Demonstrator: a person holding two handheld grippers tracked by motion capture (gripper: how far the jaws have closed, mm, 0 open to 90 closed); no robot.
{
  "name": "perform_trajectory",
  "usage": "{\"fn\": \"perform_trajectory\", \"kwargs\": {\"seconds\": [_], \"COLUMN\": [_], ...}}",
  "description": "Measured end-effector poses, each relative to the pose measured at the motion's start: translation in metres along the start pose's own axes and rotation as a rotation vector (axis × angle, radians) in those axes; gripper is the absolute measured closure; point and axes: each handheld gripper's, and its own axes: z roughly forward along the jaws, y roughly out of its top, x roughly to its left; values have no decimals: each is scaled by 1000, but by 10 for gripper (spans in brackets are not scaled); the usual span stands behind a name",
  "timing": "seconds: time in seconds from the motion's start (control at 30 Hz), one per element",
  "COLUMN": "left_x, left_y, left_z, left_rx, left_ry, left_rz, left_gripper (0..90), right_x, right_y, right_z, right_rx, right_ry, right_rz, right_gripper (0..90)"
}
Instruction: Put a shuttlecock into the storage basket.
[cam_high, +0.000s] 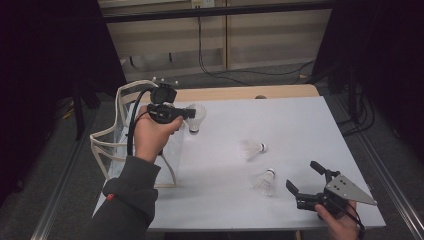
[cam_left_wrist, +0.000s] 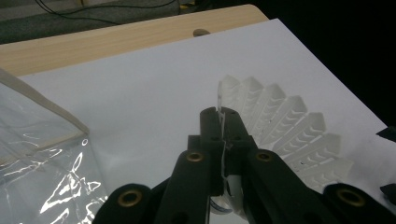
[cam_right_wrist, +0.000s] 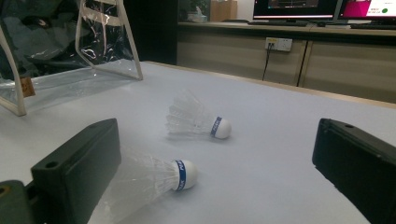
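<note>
While the left gripper (cam_high: 192, 114) is raised above the left part of the white table (cam_high: 280, 120), its 2 black jaws are pressed together on the feather skirt of a shuttlecock (cam_high: 196, 117); the left gripper view shows a thin feather edge pinched between the closed pads, with the rest of the white skirt (cam_left_wrist: 285, 128) fanning out to the right of the jaws. In the high view that shuttlecock hangs cork down just right of the hand, close to the clear plastic bag (cam_high: 117, 145) with cream trim that stands open at the table's left edge.

2 more shuttlecocks lie on their sides on the table. 1 (cam_high: 253, 149) rests near the middle, its cork pointing right. The other (cam_high: 264, 182) lies nearer the person, just left of the right gripper (cam_high: 306, 176).

That right gripper sits low at the near right corner, jaws spread wide and holding nothing. Its own view looks between the parted jaws at the nearer shuttlecock (cam_right_wrist: 154, 179), whose feathers lie just beside the left jaw, and at the farther one (cam_right_wrist: 198, 122) beyond, both with blue-banded white corks
</note>
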Motion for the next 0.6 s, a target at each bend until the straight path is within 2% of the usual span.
{"fn": "perform_trajectory", "kwargs": {"seconds": [0.13,0.6], "left_x": [3,6], "left_y": [2,7], "left_z": [-1,-1], "left_rx": [-8,-6], "left_ry": [9,34], "left_rz": [-13,-6], "left_gripper": [900,900], "right_x": [0,0], "right_y": [0,0], "right_z": [0,0], "right_rx": [1,0], "right_ry": [0,2], "right_rz": [0,0], "right_gripper": [11,11]}}
